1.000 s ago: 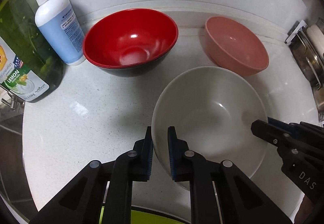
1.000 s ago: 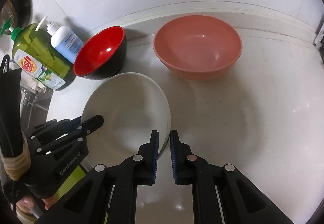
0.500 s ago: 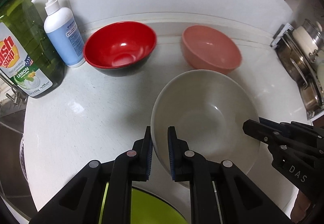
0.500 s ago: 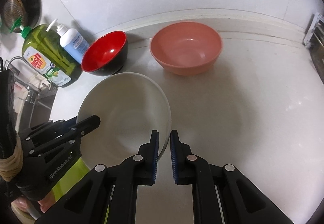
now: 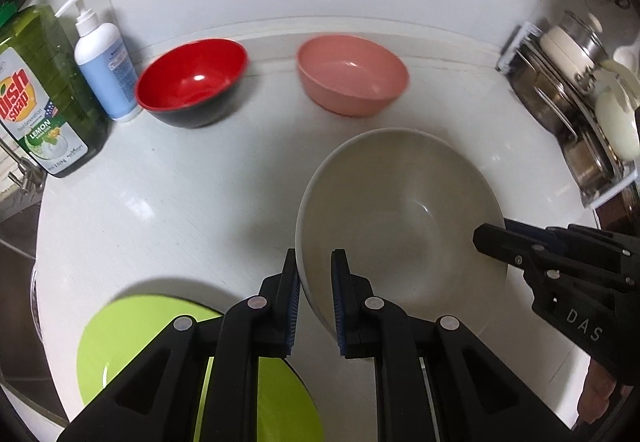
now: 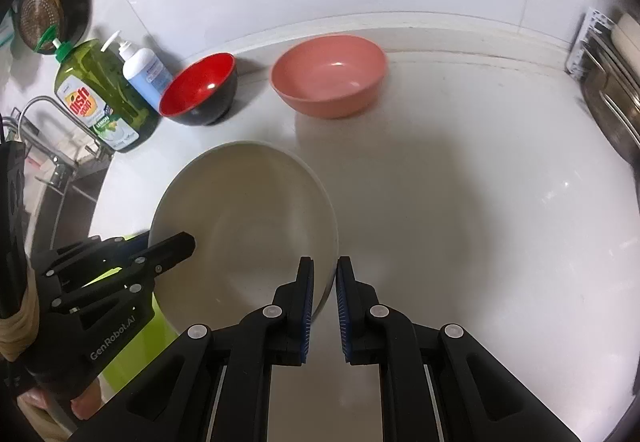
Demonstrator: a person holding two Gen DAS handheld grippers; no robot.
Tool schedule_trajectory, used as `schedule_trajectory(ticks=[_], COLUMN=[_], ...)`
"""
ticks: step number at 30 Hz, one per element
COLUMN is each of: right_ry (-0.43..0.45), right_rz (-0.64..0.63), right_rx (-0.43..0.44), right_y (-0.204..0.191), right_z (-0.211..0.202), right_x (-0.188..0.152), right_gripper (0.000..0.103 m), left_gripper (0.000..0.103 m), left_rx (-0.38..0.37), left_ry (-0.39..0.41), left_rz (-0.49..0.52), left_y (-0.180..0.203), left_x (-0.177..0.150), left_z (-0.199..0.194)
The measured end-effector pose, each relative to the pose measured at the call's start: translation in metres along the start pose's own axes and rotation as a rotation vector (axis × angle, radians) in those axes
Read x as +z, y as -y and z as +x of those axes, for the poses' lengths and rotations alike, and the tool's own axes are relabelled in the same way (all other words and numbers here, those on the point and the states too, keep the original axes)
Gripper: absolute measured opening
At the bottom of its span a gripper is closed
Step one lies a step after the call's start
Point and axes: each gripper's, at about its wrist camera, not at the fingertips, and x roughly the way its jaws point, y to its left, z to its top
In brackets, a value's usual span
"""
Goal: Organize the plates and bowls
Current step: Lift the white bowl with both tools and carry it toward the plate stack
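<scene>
The white bowl (image 5: 400,226) is being carried by both tongs at once, and over the last sec it's been coming up and back off the counter (image 5: 180,202): the red bowl (image 5: 192,80) and pink bowl (image 5: 352,78) are looking smaller and farther behind it than a moment ago, and the green plate (image 5: 132,338), barely peeking in before, is now showing wide just below-left of the white bowl.

The left gripper (image 5: 314,306) is pinching the white bowl's near-left rim, jaws nearly closed w/ only the wall between the pads. The right gripper (image 6: 324,306) is doing the same on the opposite rim, one pad inside, one outside. Each one is showing in the other's view at the far side of the bowl.

The bowl is riding roughly level, mouth up, empty. Whether its base is fully clear of the counter can't be told for sure.

Beyond the red bowl, the dish soap bottle (image 5: 44,98) and the pump bottle (image 5: 106,70) are standing against the wall; a dish rack (image 5: 576,98) is sitting far right of the pink bowl.

Judgement: the lift seems done and the carry is starting, prob. toward a stacking spot; which one isn't clear yet. The other two bowls and the plate are yet to be sorted.
</scene>
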Motion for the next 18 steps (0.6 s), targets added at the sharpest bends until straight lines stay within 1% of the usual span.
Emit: schedule_trajectory(ticks=[7,18], right_ry=[-0.015,-0.050], right_rz=[0.032,0.064], right_rx=[-0.016,-0.039], right_y=[0.015,0.042], right_z=[-0.006,-0.011], right_x=[-0.024,-0.056], right_gripper=[0.013,0.013], left_gripper=[0.015,0.015], left_rx=[-0.002,-0.024], left_ry=[-0.033,-0.088], left_rz=[0.046,0.087], left_y=[0.025,0.055], left_x=[-0.016,-0.039], left_z=[0.004,0.015])
